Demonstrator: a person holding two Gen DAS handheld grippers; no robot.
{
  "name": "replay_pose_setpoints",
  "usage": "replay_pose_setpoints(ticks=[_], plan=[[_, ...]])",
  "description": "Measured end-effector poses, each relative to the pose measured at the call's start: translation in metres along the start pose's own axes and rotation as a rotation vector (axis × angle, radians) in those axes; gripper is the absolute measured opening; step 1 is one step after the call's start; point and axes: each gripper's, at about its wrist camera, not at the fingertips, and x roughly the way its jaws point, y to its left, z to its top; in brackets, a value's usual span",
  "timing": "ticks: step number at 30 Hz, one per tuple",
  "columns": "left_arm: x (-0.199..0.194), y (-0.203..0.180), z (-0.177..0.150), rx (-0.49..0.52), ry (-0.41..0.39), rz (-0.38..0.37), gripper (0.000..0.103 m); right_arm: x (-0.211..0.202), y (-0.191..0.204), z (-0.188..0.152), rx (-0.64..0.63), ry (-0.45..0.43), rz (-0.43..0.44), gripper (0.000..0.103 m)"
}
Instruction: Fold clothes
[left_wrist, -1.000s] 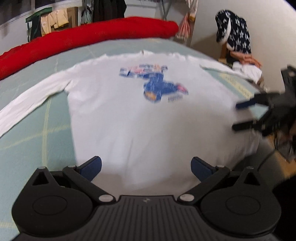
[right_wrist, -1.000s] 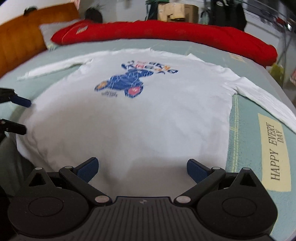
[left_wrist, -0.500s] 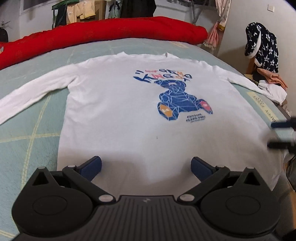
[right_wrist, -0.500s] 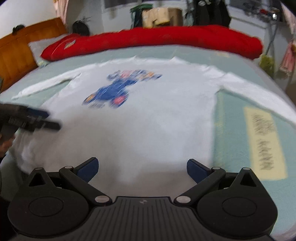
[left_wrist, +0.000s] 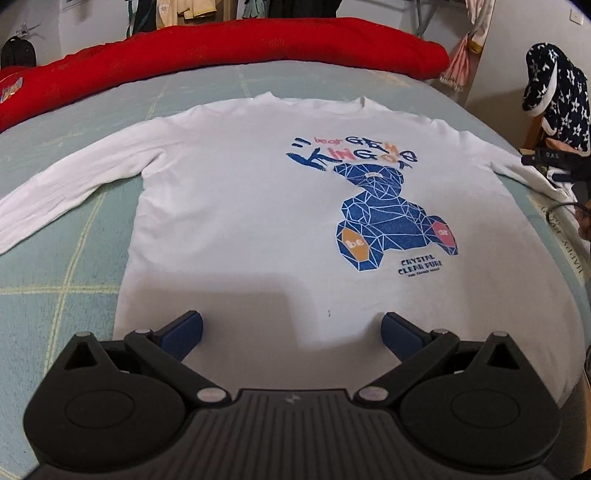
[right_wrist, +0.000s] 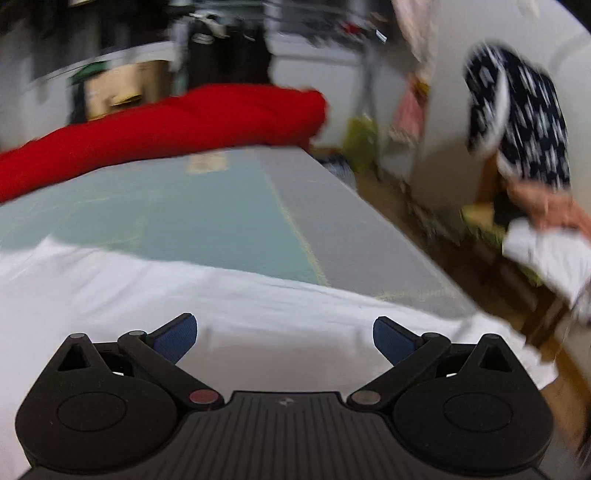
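The white shirt (left_wrist: 258, 206) lies flat on the bed (left_wrist: 55, 266) in front of the left gripper (left_wrist: 291, 326), whose fingers are spread and empty, and its sleeve (right_wrist: 258, 302) lies just ahead of the right gripper (right_wrist: 284, 334), also spread.

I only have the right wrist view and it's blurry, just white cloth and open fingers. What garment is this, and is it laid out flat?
Observer: It's a white long-sleeved shirt, spread flat and face up on the bed.
Operator: Any print on it?
Observer: Yes, a blue bear graphic on the chest.
Operator: Where's the left gripper?
Observer: The left gripper is at the hem, fingers open and holding nothing.
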Motion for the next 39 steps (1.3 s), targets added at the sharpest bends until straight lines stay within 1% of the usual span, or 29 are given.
replay_pose_setpoints(ticks=[1,3,5,7,10,13,16,19,22,23,25,27,28,30,31,32,33,35,38,39], plan=[[0.0,0.0,0.0,-0.002,0.001,0.0,0.102,0.009,-0.008,-0.001,0.034,0.017,0.002,0.103],[0.001,0.001,-0.001,-0.007,0.0,-0.003,0.102,0.012,-0.027,-0.014,0.09,0.051,0.006,0.103],[0.002,0.002,-0.001,-0.011,-0.003,-0.005,0.102,0.004,-0.046,-0.031,0.123,0.025,0.024,0.103],[0.003,0.002,0.0,-0.012,-0.004,-0.003,0.102,-0.009,-0.065,-0.04,0.15,0.006,0.045,0.103],[0.005,0.002,0.002,-0.015,-0.005,0.001,0.102,-0.022,-0.077,-0.034,0.161,0.006,0.042,0.103],[0.007,0.003,0.004,-0.018,-0.007,0.004,0.102,-0.025,-0.082,-0.017,0.172,-0.033,0.126,0.103],[0.007,0.004,0.004,-0.019,-0.009,0.0,0.102,-0.007,-0.09,-0.005,0.195,-0.001,0.153,0.103],[0.007,0.005,0.003,-0.021,-0.014,-0.007,0.102,0.015,-0.114,-0.003,0.243,0.052,0.125,0.103],[0.007,0.007,0.004,-0.022,-0.015,-0.012,0.102,0.023,-0.153,-0.004,0.345,0.091,0.024,0.103],[0.007,0.006,0.004,-0.02,-0.015,-0.011,0.102,0.022,-0.164,-0.004,0.387,0.091,0.011,0.103],[0.007,0.006,0.004,-0.019,-0.015,-0.007,0.102,0.013,-0.178,-0.001,0.455,0.064,0.048,0.103],[0.008,0.005,0.005,-0.018,-0.015,-0.003,0.102,0.006,-0.174,0.006,0.448,0.033,0.121,0.103],[0.008,0.005,0.005,-0.018,-0.016,-0.002,0.102,0.008,-0.167,0.009,0.432,0.037,0.165,0.103],[0.008,0.005,0.004,-0.019,-0.017,-0.002,0.102,0.018,-0.153,0.014,0.403,0.071,0.252,0.103],[0.007,0.005,0.004,-0.02,-0.017,-0.002,0.102,0.026,-0.147,0.014,0.387,0.099,0.283,0.103],[0.007,0.005,0.004,-0.022,-0.017,-0.004,0.102,0.034,-0.142,0.014,0.368,0.125,0.293,0.103],[0.007,0.006,0.004,-0.023,-0.017,-0.005,0.102,0.041,-0.139,0.013,0.349,0.142,0.268,0.103],[0.006,0.007,0.004,-0.025,-0.018,-0.01,0.102,0.045,-0.144,0.012,0.325,0.14,0.179,0.103],[0.007,0.007,0.004,-0.026,-0.021,-0.014,0.102,0.042,-0.168,0.01,0.395,0.135,0.024,0.103],[0.007,0.007,0.004,-0.026,-0.022,-0.012,0.102,0.04,-0.174,0.01,0.418,0.142,-0.012,0.103]])
